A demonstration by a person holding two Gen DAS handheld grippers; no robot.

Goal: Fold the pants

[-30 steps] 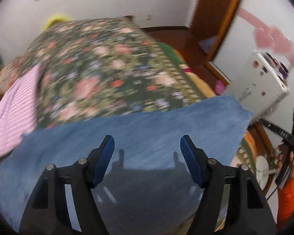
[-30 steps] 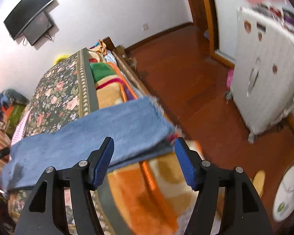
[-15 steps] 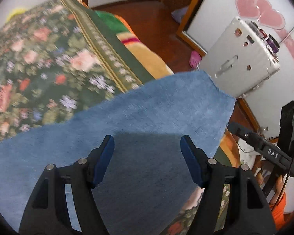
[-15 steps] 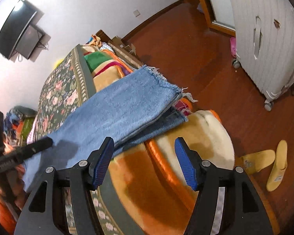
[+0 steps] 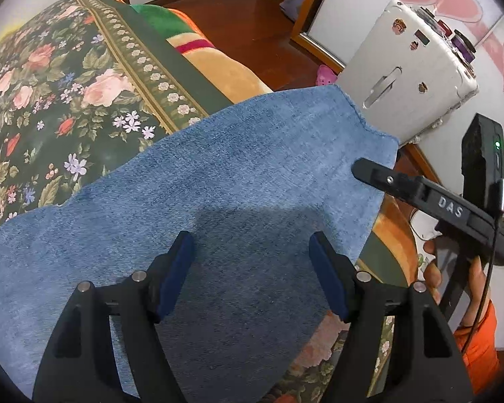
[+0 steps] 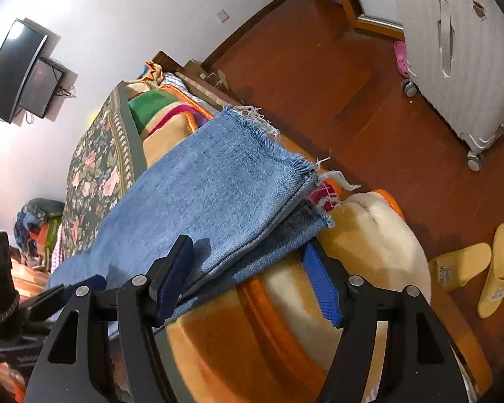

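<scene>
A wide bed covered by a dark green floral bedspread (image 5: 67, 77) fills most of both views, with a thick orange and cream plush blanket (image 6: 352, 252) draped over its near edge. Across the bedspread and blanket lie the pants, a pair of faded blue denim jeans (image 5: 218, 201), spread flat with one leg stacked on the other. Their frayed hems (image 6: 285, 154) reach out past the bed's edge toward a red-brown wooden floor (image 6: 319, 67).

Beyond the bed stands a white hard-shell suitcase on wheels (image 5: 410, 77); it is zipped up, so nothing of its contents shows. A pair of yellow slippers (image 6: 480, 268) sits on the floor nearby.

The left gripper (image 5: 252, 262) hovers above the middle of the jeans, jaws spread wide and holding nothing. The right gripper (image 6: 252, 272) sits low by the hem end, jaws likewise apart and empty, the lower leg's edge between them.

Denim like this is likely fairly heavy, soft but with some body, and not slippery. The doubled hem end looks the best place to pinch, taking both layers together so they fold over as one.
</scene>
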